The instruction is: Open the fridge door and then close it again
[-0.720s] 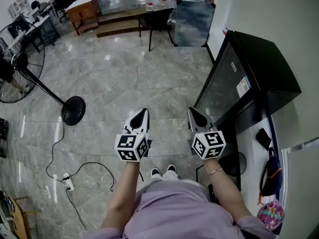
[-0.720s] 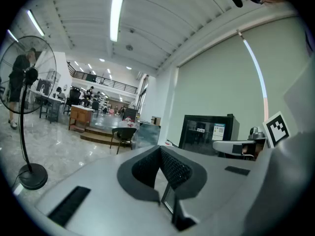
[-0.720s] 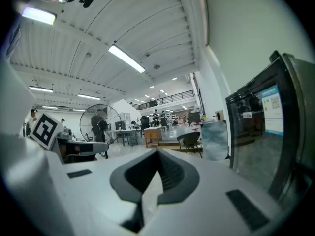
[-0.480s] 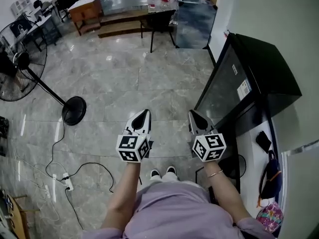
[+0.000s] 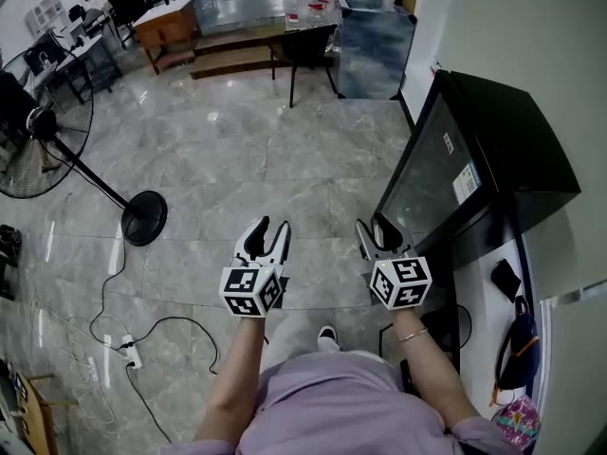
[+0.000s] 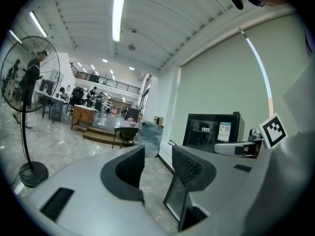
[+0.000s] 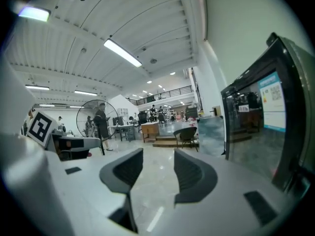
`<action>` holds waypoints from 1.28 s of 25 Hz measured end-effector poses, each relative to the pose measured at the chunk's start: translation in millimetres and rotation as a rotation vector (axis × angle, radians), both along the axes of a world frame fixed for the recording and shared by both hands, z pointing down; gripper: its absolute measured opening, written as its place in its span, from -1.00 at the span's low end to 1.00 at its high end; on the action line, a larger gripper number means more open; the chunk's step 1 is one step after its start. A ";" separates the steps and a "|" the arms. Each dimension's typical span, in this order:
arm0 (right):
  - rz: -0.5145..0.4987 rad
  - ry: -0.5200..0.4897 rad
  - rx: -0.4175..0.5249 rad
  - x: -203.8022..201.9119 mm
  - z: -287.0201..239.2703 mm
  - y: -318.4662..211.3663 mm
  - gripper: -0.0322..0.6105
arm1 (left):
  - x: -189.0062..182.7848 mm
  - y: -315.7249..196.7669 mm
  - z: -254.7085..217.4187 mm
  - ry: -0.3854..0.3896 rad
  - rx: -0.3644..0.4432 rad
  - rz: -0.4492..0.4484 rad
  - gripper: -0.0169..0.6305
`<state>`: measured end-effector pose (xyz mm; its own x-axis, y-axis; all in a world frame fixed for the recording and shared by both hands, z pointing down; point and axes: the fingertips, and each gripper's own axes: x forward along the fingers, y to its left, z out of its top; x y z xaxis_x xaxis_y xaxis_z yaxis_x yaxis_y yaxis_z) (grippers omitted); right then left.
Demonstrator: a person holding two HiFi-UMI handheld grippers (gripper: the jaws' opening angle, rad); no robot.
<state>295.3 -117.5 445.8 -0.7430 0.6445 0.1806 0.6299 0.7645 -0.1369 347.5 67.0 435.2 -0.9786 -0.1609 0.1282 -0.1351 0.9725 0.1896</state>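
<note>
- Grey marble floor (image 5: 285, 159) spreads ahead of me, with a standing fan (image 5: 57, 145) at ten o'clock.
- Black fridge (image 5: 493, 140), its glass door shut, stands at two o'clock, near my right gripper (image 5: 371, 227).
- Right gripper and left gripper (image 5: 270, 227) both have their jaws spread, with nothing between them.

A pedestal fan (image 5: 43, 131) stands on the grey floor (image 5: 237, 150); a power strip (image 5: 131, 351) lies nearby; a chair (image 5: 308, 45) beyond.

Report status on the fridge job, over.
Open and empty: left gripper, right gripper. Shut fridge door untouched, beside right gripper. Nothing blocking it.
</note>
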 end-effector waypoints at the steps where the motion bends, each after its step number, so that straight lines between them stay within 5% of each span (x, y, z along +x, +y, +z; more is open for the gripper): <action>1: -0.003 0.006 0.001 -4.1 1.4 0.3 -0.28 | -3.6 1.3 0.8 0.002 -0.004 -0.001 -0.44; 9: -0.007 0.021 -0.006 -52.0 11.3 15.5 0.16 | -54.1 21.3 18.5 0.020 0.004 0.000 -0.02; 16: 0.051 0.024 0.010 -145.2 20.0 52.1 0.41 | -152.4 72.0 27.6 0.027 0.007 0.022 0.21; 25: 0.158 0.036 0.019 -276.2 8.9 122.6 0.46 | -299.6 151.8 6.6 0.011 0.014 0.115 0.23; 32: 0.235 0.046 0.037 -339.3 9.5 137.2 0.45 | -387.1 163.6 7.5 0.016 0.029 0.208 0.23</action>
